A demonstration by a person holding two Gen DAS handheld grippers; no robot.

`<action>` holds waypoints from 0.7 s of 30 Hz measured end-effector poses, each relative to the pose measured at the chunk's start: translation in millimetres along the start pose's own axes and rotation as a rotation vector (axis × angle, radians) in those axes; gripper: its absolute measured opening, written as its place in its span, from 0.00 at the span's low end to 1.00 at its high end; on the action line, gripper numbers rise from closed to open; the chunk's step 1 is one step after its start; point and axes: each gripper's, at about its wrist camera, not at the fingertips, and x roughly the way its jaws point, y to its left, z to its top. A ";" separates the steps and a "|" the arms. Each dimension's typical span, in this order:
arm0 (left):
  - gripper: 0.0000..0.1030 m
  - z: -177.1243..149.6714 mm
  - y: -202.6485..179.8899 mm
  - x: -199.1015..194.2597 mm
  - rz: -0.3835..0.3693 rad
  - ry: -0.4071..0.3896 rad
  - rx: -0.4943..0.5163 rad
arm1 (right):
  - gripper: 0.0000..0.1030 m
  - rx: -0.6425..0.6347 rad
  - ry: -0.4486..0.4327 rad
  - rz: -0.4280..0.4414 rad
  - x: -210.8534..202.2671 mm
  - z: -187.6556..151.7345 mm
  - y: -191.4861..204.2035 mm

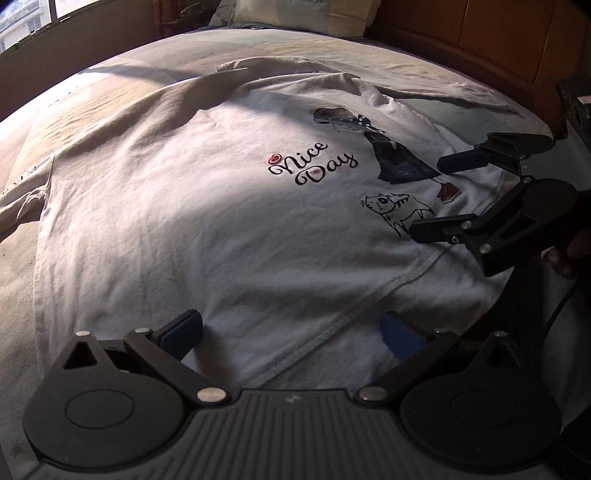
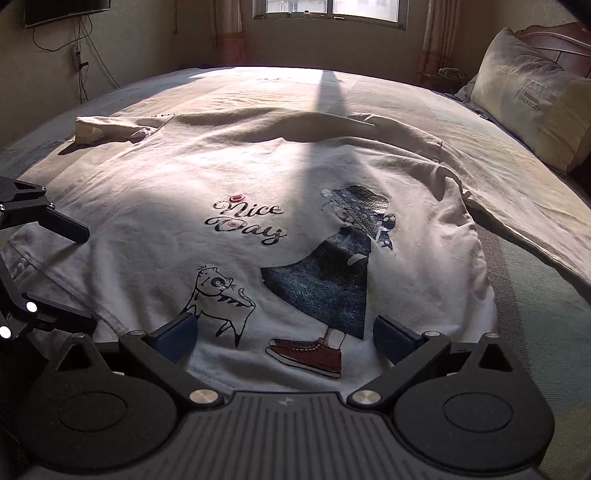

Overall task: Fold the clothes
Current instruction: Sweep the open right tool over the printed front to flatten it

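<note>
Here a white T-shirt lies spread on the bed. Left tool and right tool hover at its hem, both spread wide, gripping nothing.

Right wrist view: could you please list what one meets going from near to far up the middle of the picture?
Right claw → red sneaker print → "Nice Day" lettering → bedsheet → window.

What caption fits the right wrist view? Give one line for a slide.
Open right gripper over the hem of a white printed T-shirt spread flat on a bed, pillow beyond.
</note>
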 end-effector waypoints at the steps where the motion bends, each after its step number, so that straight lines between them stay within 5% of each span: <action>1: 0.99 -6.5 1.5 -4.8 0.010 0.008 0.010 | 1.00 0.003 -0.021 -0.008 -3.2 -6.0 1.0; 7: 0.99 -27.9 10.5 -26.7 0.076 0.091 0.046 | 1.00 0.048 -0.065 -0.043 -8.2 -16.6 2.2; 14: 0.99 13.1 14.1 -30.4 -0.006 -0.048 -0.018 | 1.00 0.051 -0.070 -0.060 -7.7 -16.4 5.1; 19: 0.99 21.8 -0.5 1.3 -0.121 -0.009 -0.062 | 1.00 0.058 -0.059 -0.066 -10.1 -16.6 6.3; 21: 0.99 11.3 -4.8 1.6 -0.098 -0.001 -0.043 | 1.00 0.058 -0.056 -0.061 -12.0 -16.5 6.8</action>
